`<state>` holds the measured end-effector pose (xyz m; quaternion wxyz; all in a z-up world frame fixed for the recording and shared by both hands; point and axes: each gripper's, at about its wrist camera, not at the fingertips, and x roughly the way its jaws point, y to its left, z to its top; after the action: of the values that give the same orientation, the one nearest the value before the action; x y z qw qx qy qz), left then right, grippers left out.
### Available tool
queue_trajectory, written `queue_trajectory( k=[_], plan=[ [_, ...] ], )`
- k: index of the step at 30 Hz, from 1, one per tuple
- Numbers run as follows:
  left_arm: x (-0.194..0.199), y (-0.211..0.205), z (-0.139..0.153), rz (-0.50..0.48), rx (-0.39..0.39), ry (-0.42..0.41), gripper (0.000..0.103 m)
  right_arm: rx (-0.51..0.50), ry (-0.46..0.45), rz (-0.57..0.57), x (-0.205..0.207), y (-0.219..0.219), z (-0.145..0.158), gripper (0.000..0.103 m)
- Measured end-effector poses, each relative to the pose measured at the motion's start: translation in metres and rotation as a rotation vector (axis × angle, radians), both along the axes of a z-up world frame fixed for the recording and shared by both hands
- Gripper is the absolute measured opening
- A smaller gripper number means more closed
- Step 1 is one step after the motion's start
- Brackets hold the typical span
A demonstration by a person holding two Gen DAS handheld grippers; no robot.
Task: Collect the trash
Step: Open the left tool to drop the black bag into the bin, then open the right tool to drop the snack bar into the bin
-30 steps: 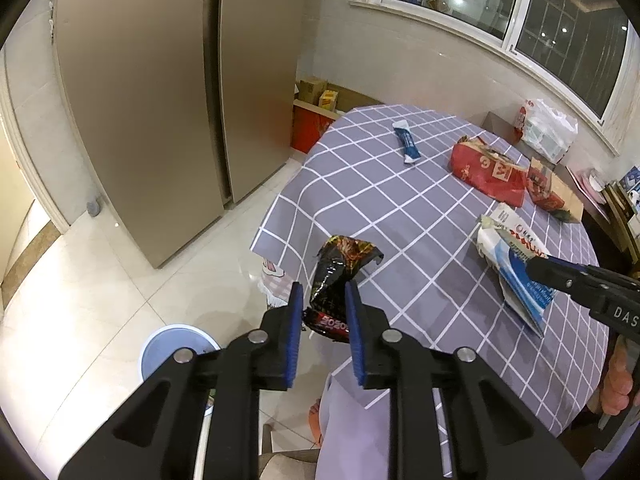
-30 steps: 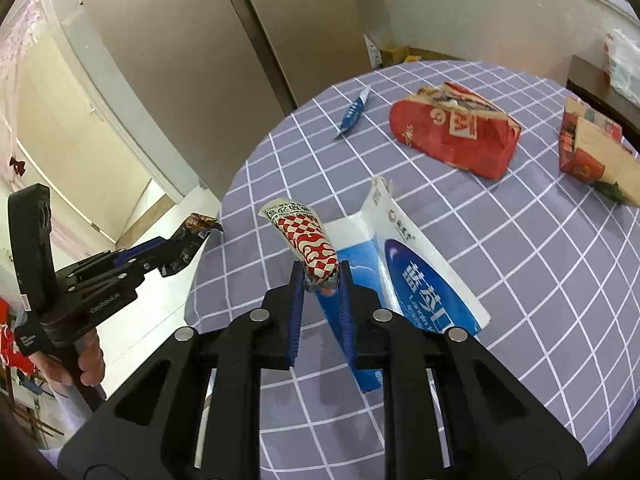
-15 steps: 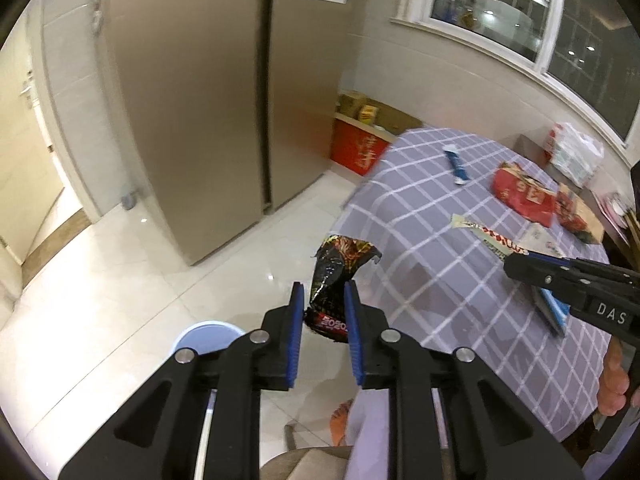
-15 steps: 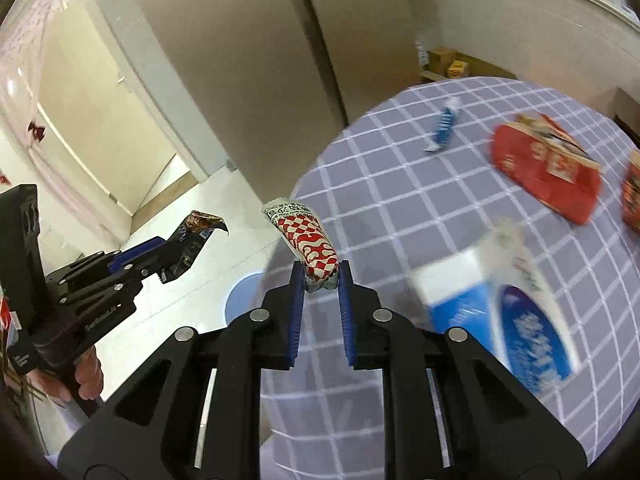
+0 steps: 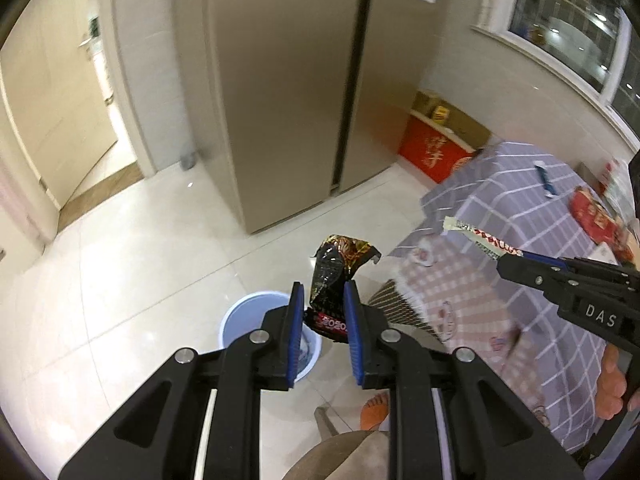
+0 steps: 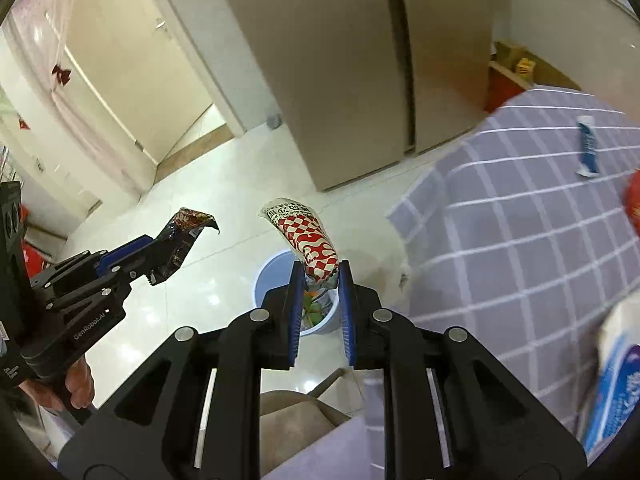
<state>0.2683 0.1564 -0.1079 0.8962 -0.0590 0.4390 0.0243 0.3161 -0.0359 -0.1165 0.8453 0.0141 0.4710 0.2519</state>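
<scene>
Black wrapper (image 5: 334,280), red-checked wrapper (image 6: 310,242) held over blue bin (image 6: 272,276).

Left gripper (image 5: 323,304): we saw it clamped on a black wrapper (image 5: 335,280), above the floor.
Bin (image 5: 256,320): pale blue, on the floor behind our jaws.
Right gripper (image 5: 505,258): it pinched a red-checked wrapper (image 5: 480,237) over the table's (image 5: 520,216) near-left edge.
Blue packet (image 5: 546,179): near the table's far edge.
</scene>
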Motion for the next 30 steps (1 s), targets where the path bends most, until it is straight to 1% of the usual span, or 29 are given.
queue_trajectory(
  k=[5,6,8,9,10,13,18,22,24,25,26,27,28,29,30],
  plan=[
    [0.004,0.024,-0.017,0.061,-0.003,0.043,0.02,-0.039,0.026,0.037,0.006,0.03,-0.013,0.017],
    [0.006,0.027,-0.02,0.076,0.008,0.054,0.024,-0.046,0.033,0.039,0.007,0.035,-0.016,0.017],
    [0.012,0.033,-0.027,0.085,0.016,0.077,0.042,-0.052,0.049,0.048,0.01,0.044,-0.021,0.017],
    [0.014,0.036,-0.031,0.089,0.015,0.088,0.063,-0.055,0.054,0.051,0.011,0.048,-0.023,0.017],
    [0.017,0.04,-0.035,0.104,0.012,0.088,0.067,-0.063,0.057,0.058,0.011,0.054,-0.026,0.017],
    [0.019,0.052,-0.045,0.128,0.002,0.112,0.067,-0.086,0.066,0.08,0.006,0.065,-0.034,0.017],
    [0.011,0.068,-0.058,0.16,0.0,0.147,0.067,-0.125,0.107,0.107,0.007,0.085,-0.055,0.017],
    [0.001,0.082,-0.064,0.192,-0.001,0.164,0.067,-0.15,0.144,0.142,0.006,0.106,-0.07,0.017],
    [-0.005,0.089,-0.066,0.214,0.004,0.168,0.067,-0.162,0.143,0.155,0.007,0.113,-0.072,0.017],
    [-0.008,0.094,-0.066,0.226,0.003,0.17,0.067,-0.163,0.124,0.172,0.007,0.119,-0.07,0.02],
    [-0.012,0.098,-0.067,0.233,0.002,0.172,0.067,-0.162,0.086,0.193,0.005,0.125,-0.066,0.03],
    [-0.015,0.102,-0.067,0.244,0.003,0.175,0.067,-0.166,0.049,0.208,0.003,0.128,-0.064,0.046],
    [-0.018,0.105,-0.067,0.253,0.007,0.177,0.067,-0.17,-0.002,0.23,0.0,0.132,-0.059,0.082],
    [-0.02,0.107,-0.067,0.258,0.012,0.177,0.067,-0.16,-0.03,0.237,-0.002,0.132,-0.057,0.084],
    [-0.023,0.108,-0.067,0.262,0.016,0.174,0.067,-0.139,-0.043,0.241,-0.003,0.131,-0.055,0.084]
  ],
)
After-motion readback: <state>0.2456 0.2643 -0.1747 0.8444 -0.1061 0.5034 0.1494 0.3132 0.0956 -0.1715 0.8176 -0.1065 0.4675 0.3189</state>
